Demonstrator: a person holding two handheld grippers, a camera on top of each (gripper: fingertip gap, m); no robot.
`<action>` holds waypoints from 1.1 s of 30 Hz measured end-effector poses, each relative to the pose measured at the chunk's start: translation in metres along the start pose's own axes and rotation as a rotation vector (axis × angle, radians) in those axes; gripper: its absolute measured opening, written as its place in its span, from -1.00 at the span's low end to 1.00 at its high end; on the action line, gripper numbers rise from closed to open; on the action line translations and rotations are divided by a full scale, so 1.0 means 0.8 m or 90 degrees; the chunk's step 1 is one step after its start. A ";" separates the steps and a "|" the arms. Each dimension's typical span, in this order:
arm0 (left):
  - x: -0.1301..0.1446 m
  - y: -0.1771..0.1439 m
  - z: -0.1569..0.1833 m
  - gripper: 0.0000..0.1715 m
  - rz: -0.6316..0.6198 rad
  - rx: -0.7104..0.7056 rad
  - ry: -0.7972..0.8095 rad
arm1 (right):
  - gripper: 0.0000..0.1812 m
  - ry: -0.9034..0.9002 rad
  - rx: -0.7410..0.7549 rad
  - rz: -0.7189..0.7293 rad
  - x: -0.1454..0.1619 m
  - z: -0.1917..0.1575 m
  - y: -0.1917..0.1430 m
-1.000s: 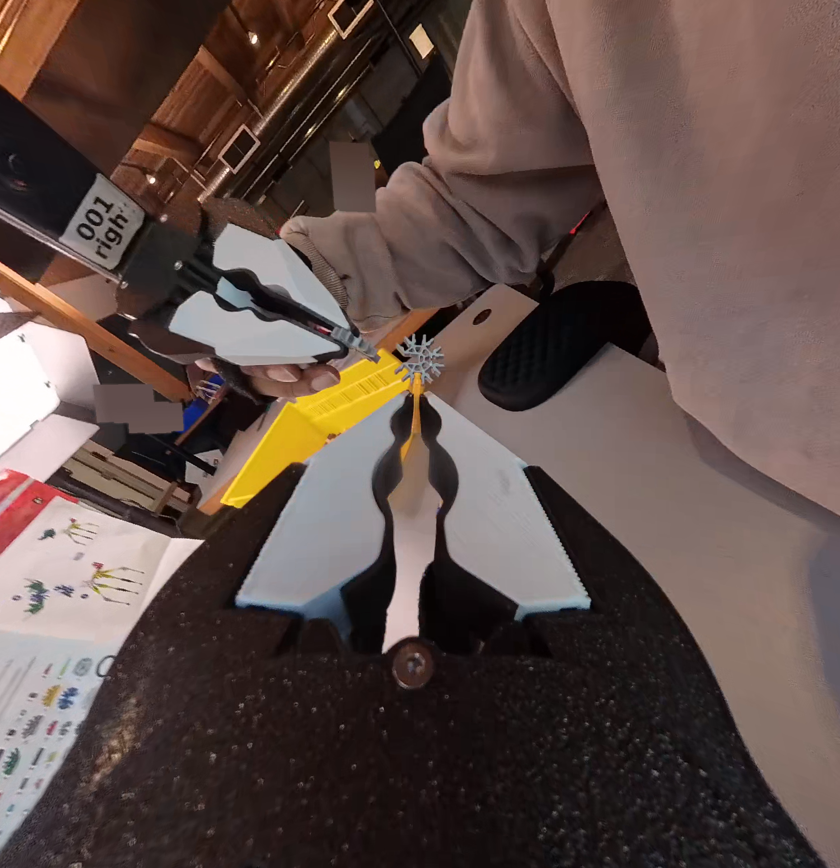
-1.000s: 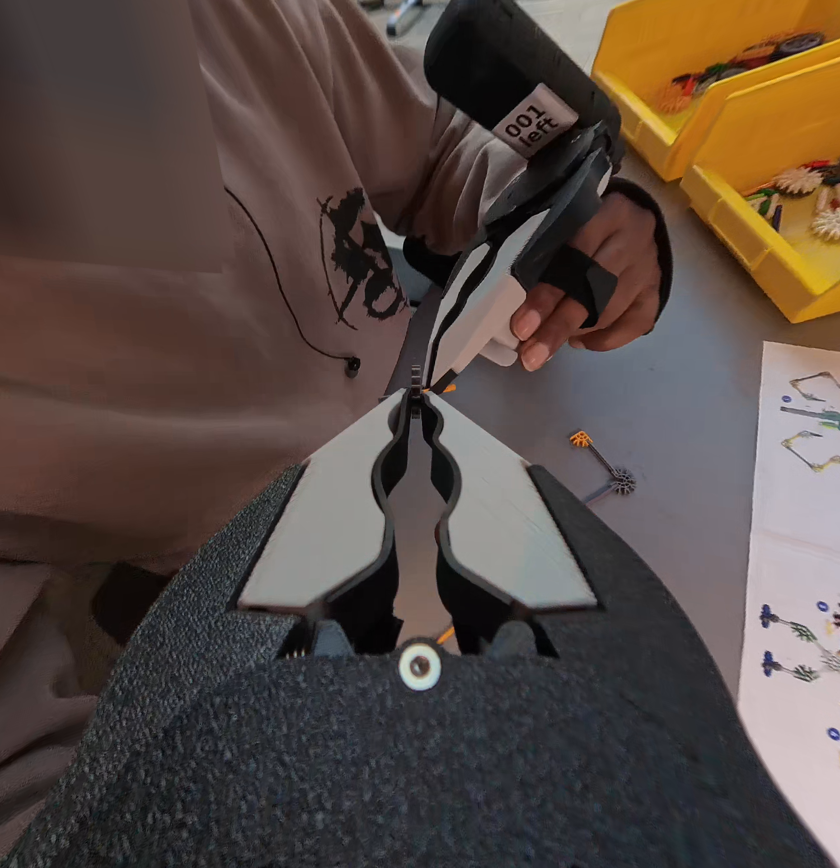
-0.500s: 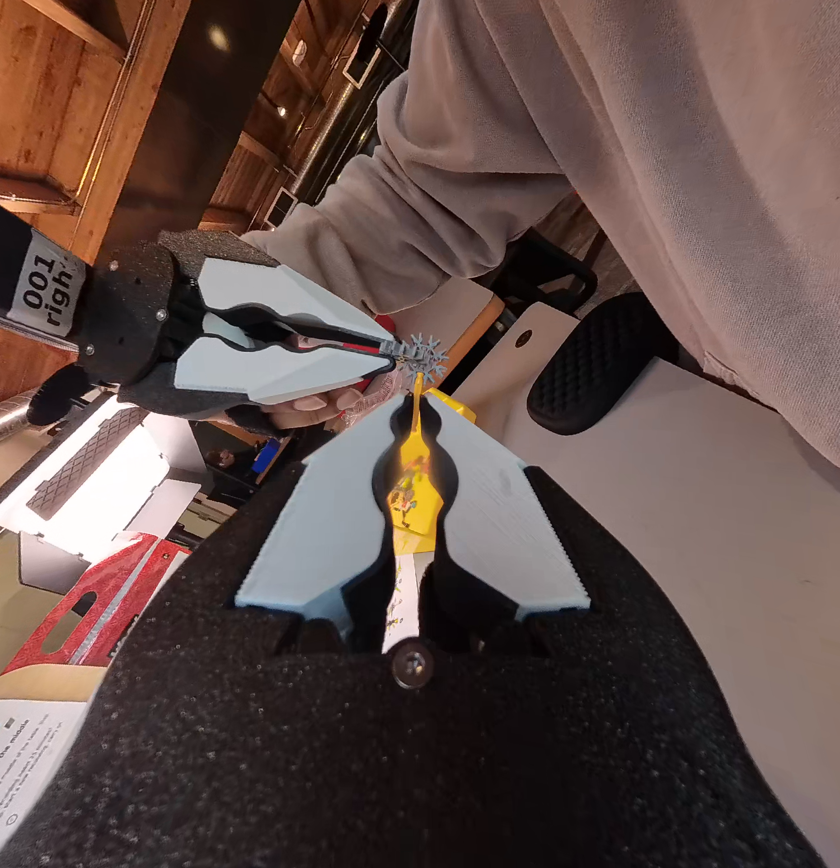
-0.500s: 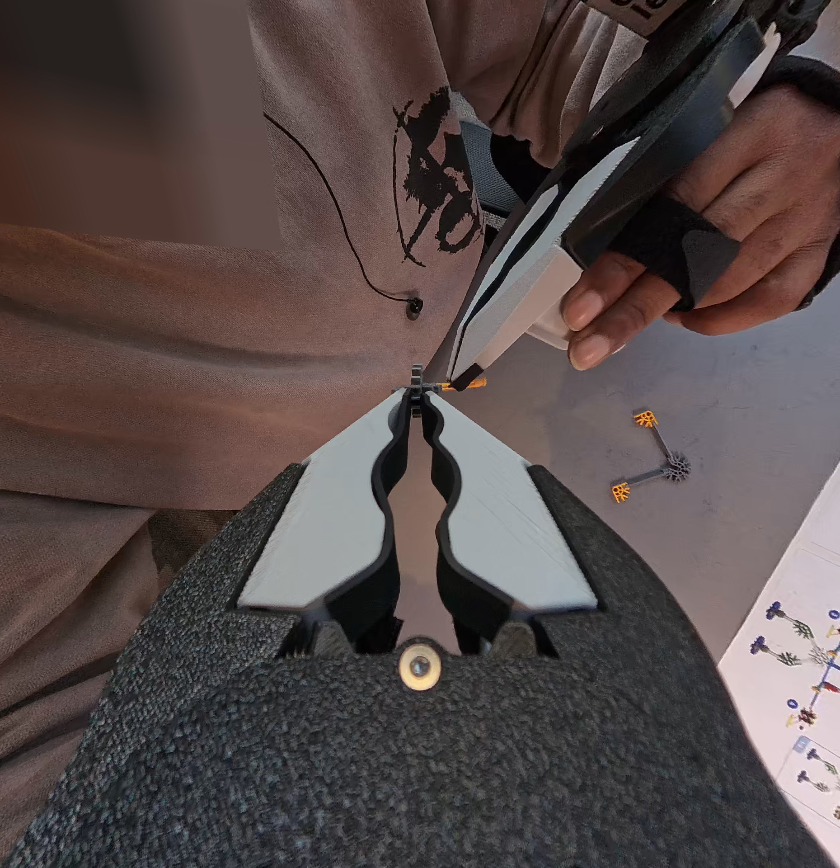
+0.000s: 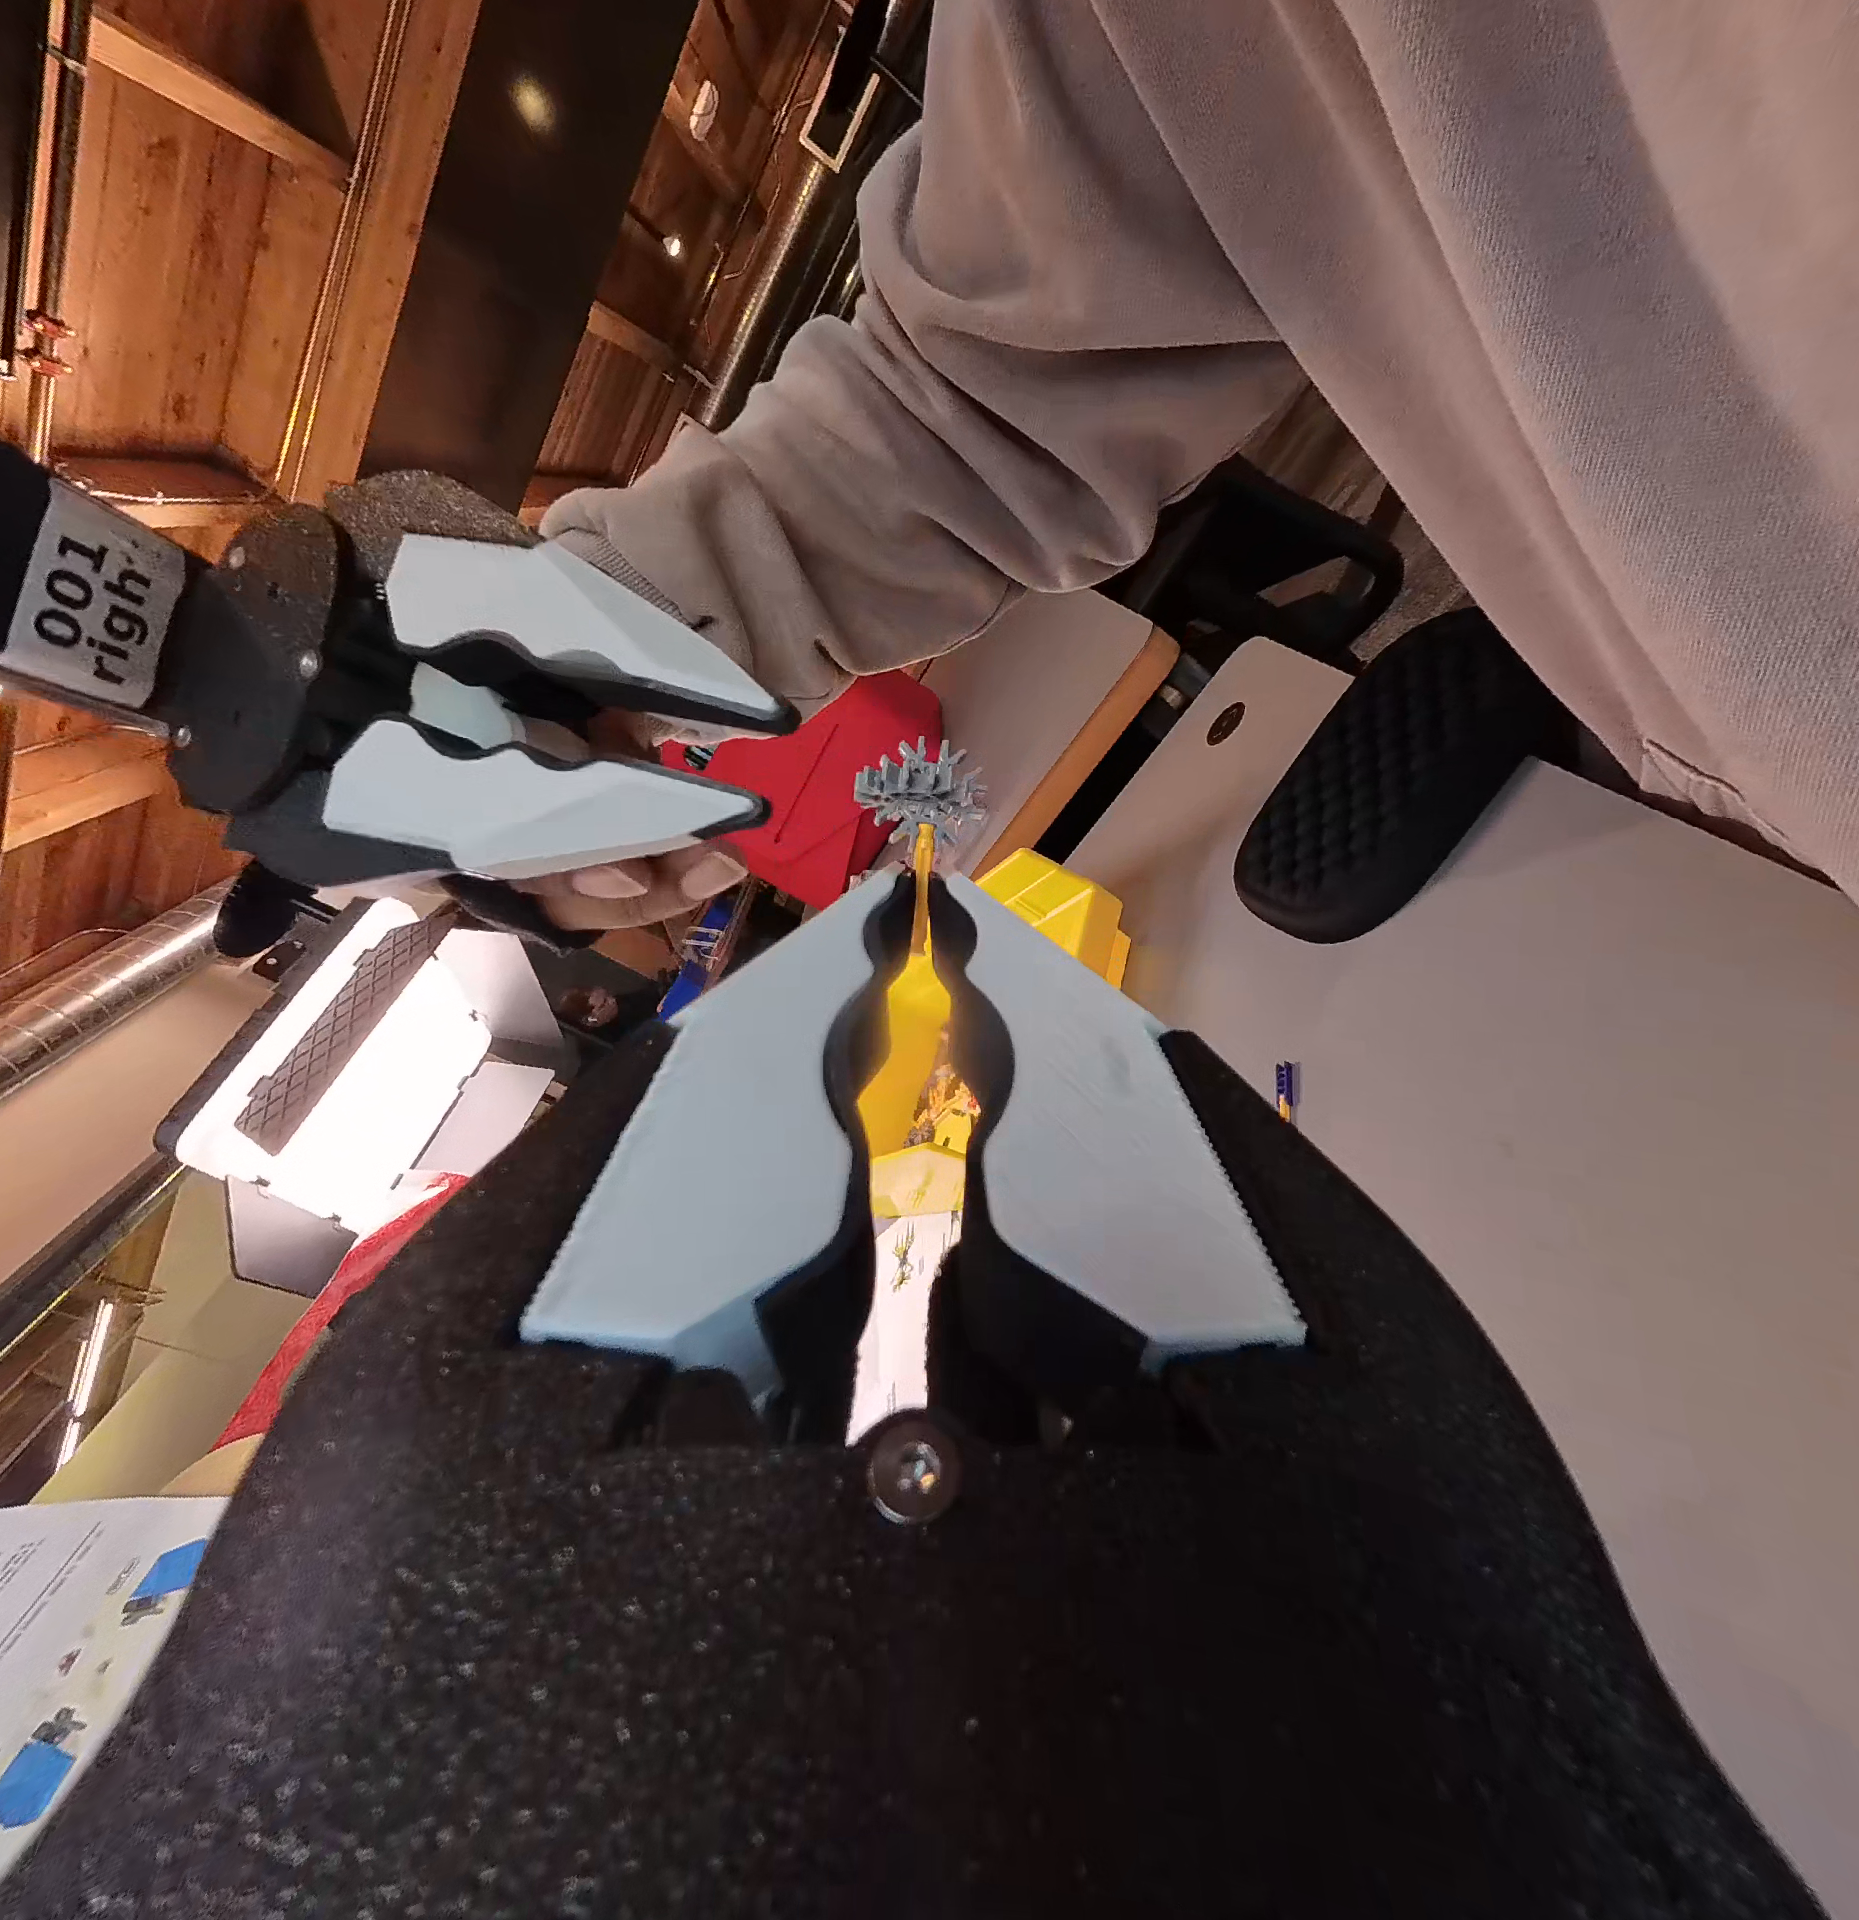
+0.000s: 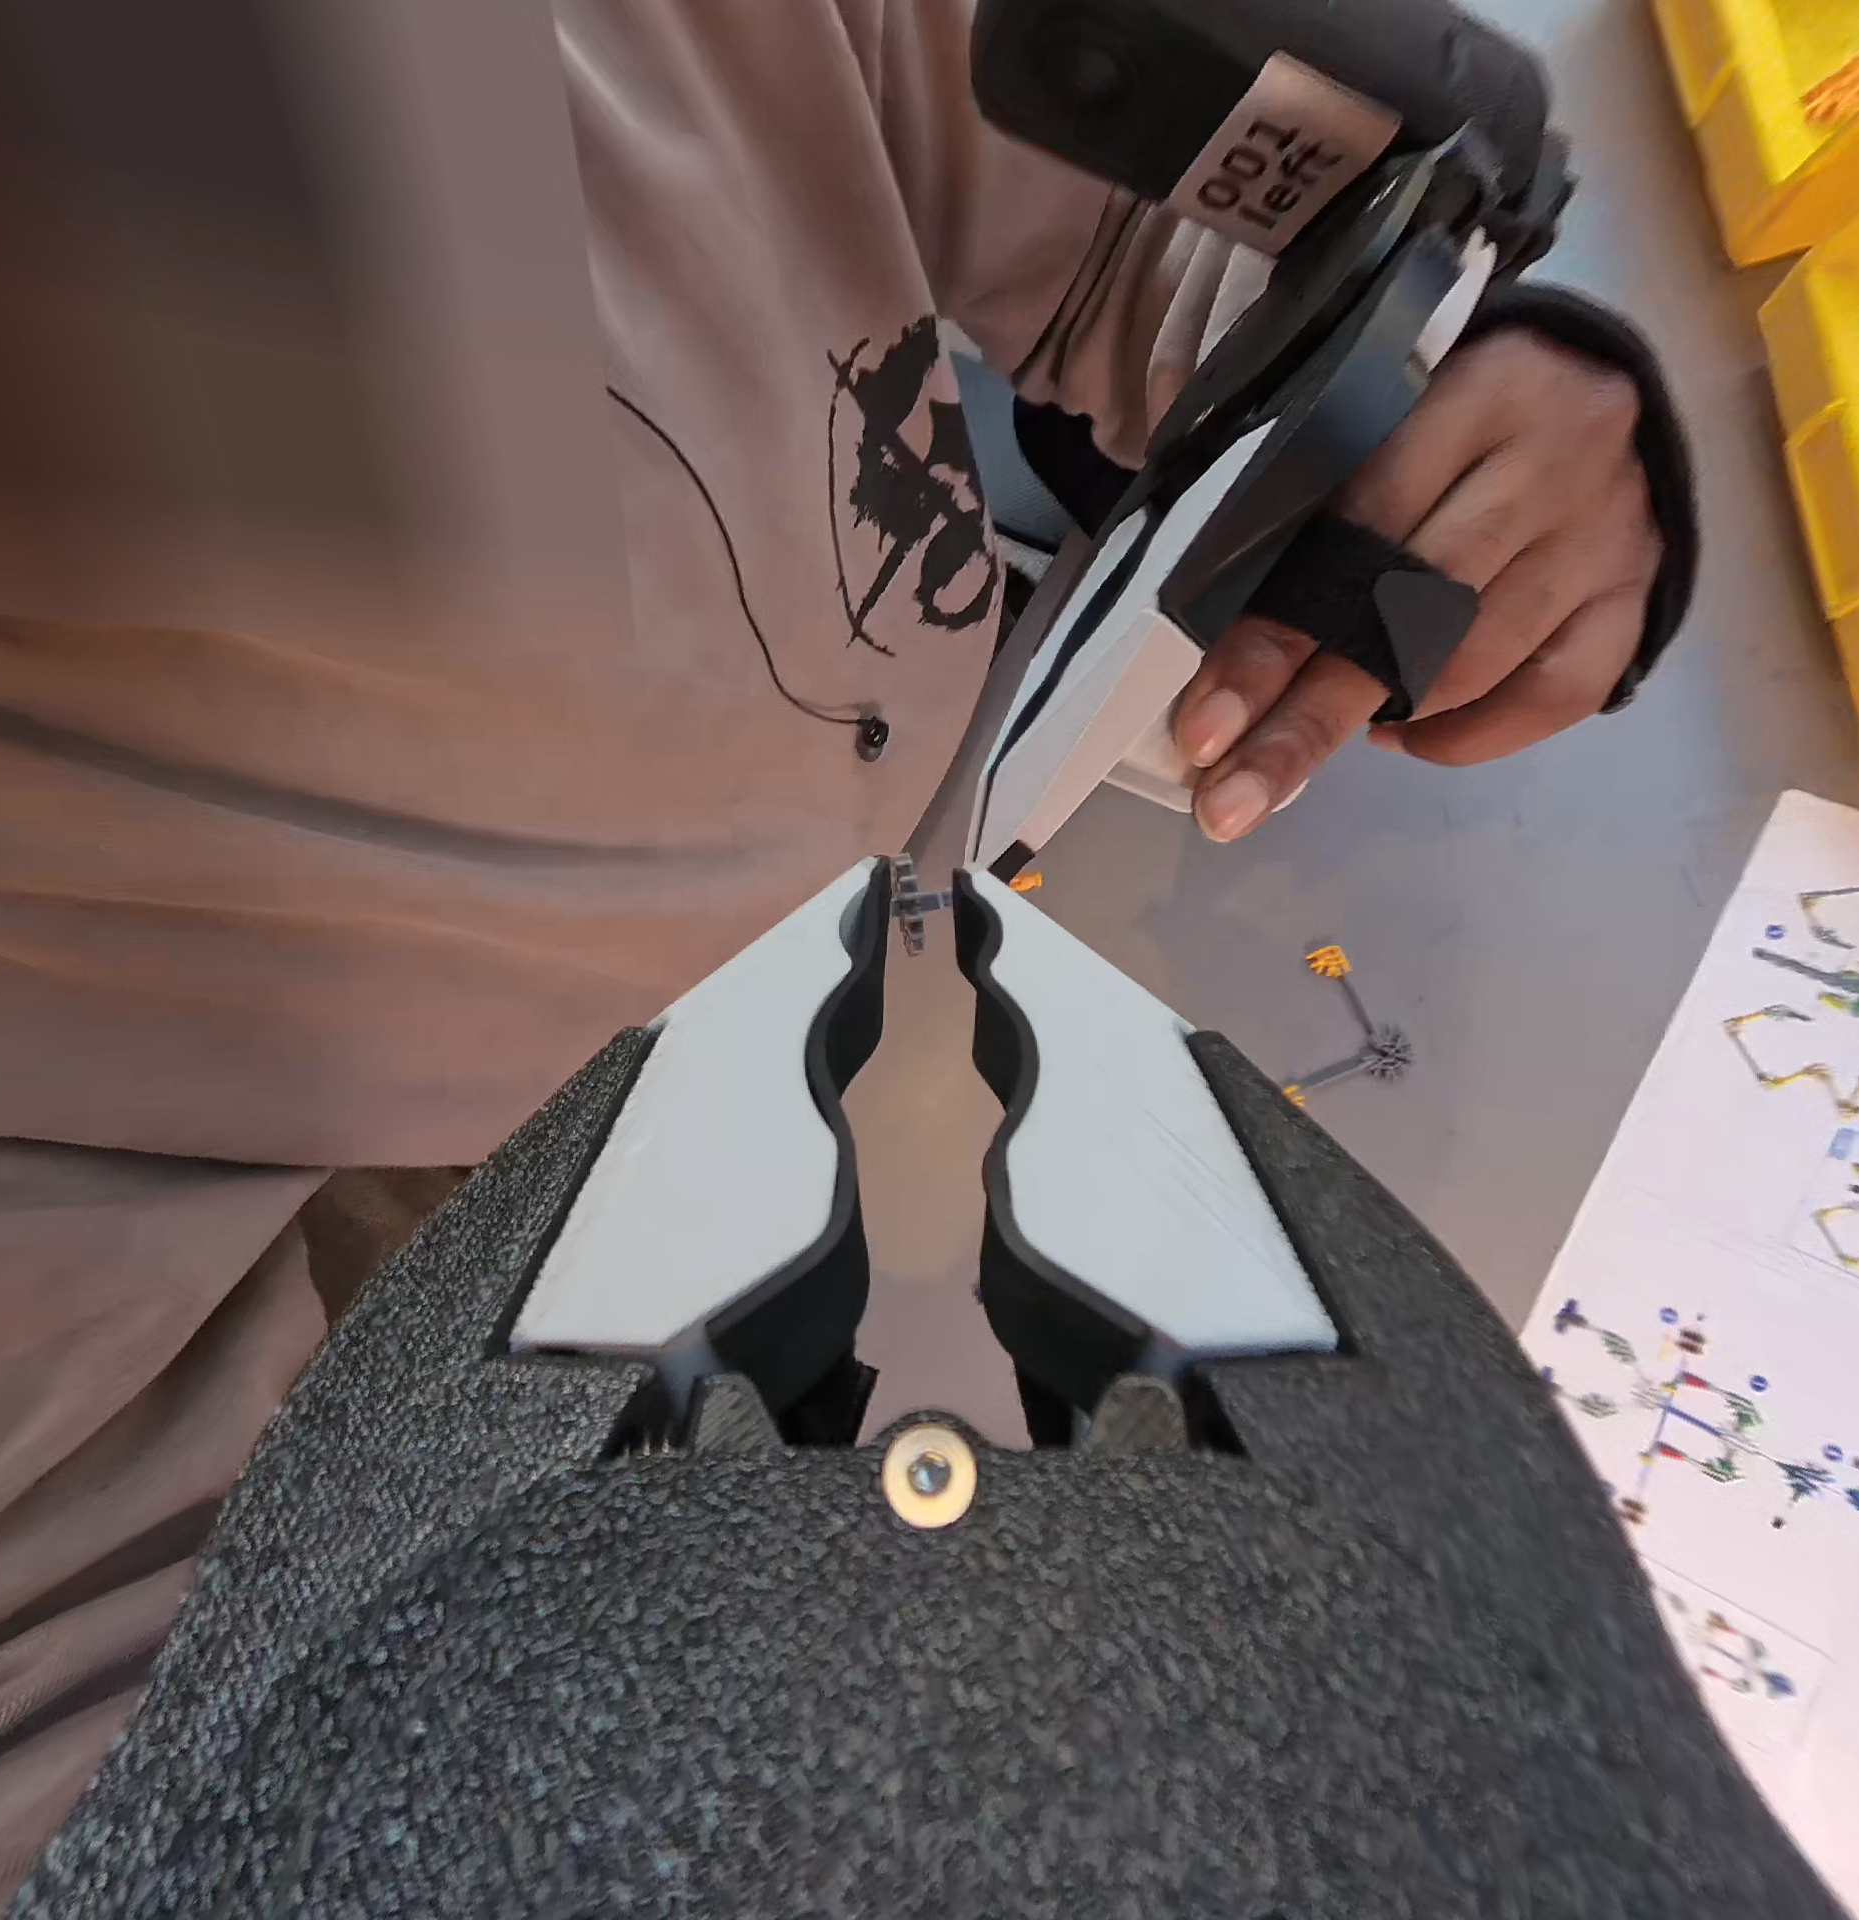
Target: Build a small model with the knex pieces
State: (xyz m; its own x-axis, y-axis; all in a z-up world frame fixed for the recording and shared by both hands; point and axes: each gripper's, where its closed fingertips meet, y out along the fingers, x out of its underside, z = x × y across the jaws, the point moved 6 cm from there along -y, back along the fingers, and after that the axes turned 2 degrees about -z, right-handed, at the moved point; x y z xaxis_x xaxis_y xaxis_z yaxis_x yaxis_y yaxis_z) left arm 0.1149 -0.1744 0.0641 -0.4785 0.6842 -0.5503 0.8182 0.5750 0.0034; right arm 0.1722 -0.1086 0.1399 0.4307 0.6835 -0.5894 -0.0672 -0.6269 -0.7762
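My left gripper (image 5: 920, 883) is shut on a thin yellow rod (image 5: 920, 914) and holds it in the air in front of the person's chest. A grey snowflake-shaped connector (image 5: 920, 790) sits on the rod's far end, just past my fingertips. My right gripper (image 6: 920, 894) is open. In the right wrist view the connector (image 6: 909, 904) shows in the gap between its fingertips. In the left wrist view the right gripper (image 5: 774, 764) stands just left of the connector, with its tips apart and clear of it. The left gripper's tip (image 6: 998, 862) and the rod's orange end (image 6: 1027, 883) show above my right finger.
A grey table (image 6: 1476, 883) lies below, with a small build of grey rods and orange connectors (image 6: 1361, 1029). A printed instruction sheet (image 6: 1735, 1247) lies at the right. Yellow bins (image 6: 1818, 156) stand at the far right. A black chair armrest (image 5: 1392, 769) is beside the person. Only a small space, under 4 cm, lies between the two pairs of fingers.
My right gripper was shut at the grey connector and has now opened and let it go. The connector stays on the rod in my left gripper. Both grippers have tilted somewhat.
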 end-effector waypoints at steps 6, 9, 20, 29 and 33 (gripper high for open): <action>0.023 -0.013 -0.008 -0.97 -0.058 -0.007 -0.036 | -0.38 -0.086 0.265 0.079 0.010 -0.008 -0.001; 0.043 -0.022 -0.015 -0.97 -0.106 -0.001 -0.079 | -0.25 -0.160 0.511 0.081 0.044 -0.001 0.026; 0.063 -0.021 -0.020 -0.97 -0.167 0.014 -0.099 | -0.62 -0.238 0.799 0.059 0.071 0.033 0.074; 0.065 -0.026 -0.020 -0.97 -0.161 0.022 -0.141 | -0.75 -0.212 0.776 0.089 0.069 0.038 0.072; 0.067 -0.027 -0.018 -0.97 -0.170 0.031 -0.147 | -0.78 -0.212 0.765 0.075 0.070 0.041 0.075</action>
State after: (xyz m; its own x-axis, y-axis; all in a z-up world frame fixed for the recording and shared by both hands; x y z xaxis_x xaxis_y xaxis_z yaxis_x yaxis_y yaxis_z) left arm 0.0672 -0.1435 0.0465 -0.5974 0.3893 -0.7011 0.6905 0.6944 -0.2026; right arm 0.1631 -0.0955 0.0530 0.1302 0.8176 -0.5609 -0.9430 -0.0727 -0.3248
